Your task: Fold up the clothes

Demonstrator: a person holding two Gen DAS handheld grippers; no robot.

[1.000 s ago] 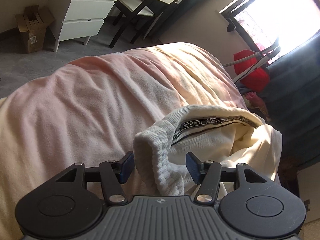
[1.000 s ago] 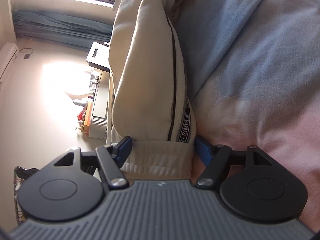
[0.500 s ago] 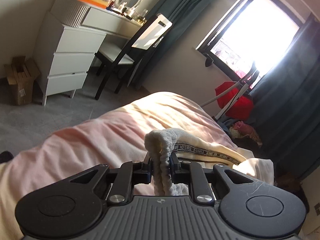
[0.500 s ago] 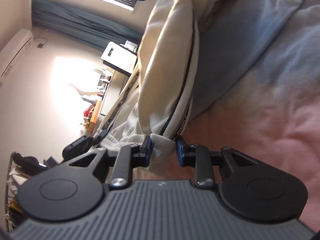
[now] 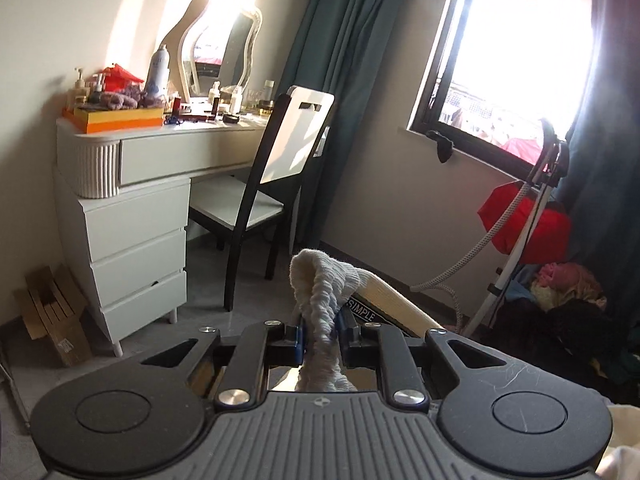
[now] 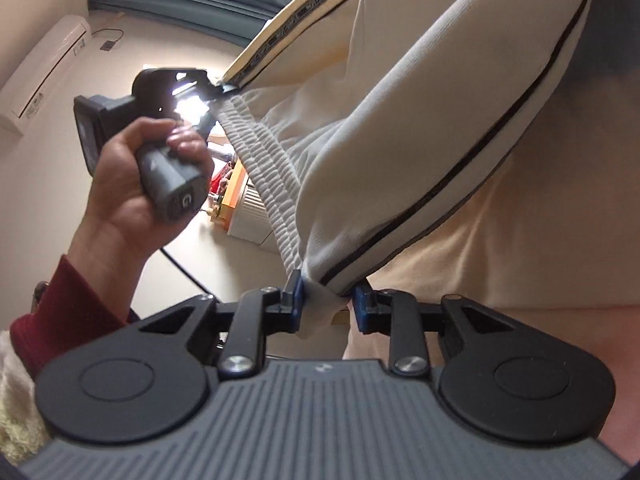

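A cream pair of track pants [image 6: 420, 92] with a ribbed white waistband [image 5: 324, 280] and a black side stripe hangs stretched between my two grippers. My left gripper [image 5: 321, 334] is shut on one end of the waistband and is lifted high, facing the room. My right gripper [image 6: 326, 306] is shut on the other waistband corner. In the right wrist view the left gripper [image 6: 218, 90] shows up and to the left, held by a hand [image 6: 132, 184], with the waistband [image 6: 268, 160] taut between the two.
A white vanity with drawers [image 5: 132, 208] and a black chair [image 5: 272, 184] stand ahead of the left gripper. A window [image 5: 516, 48], a red bag [image 5: 528, 220] and a clothes pile [image 5: 568, 292] are to the right. The pink blanket [image 6: 592, 240] lies behind the pants.
Both grippers closed on the waistband ends and lifted the pants off the bed. The waistband is now stretched between them, and the left view rose from the bed to the room.
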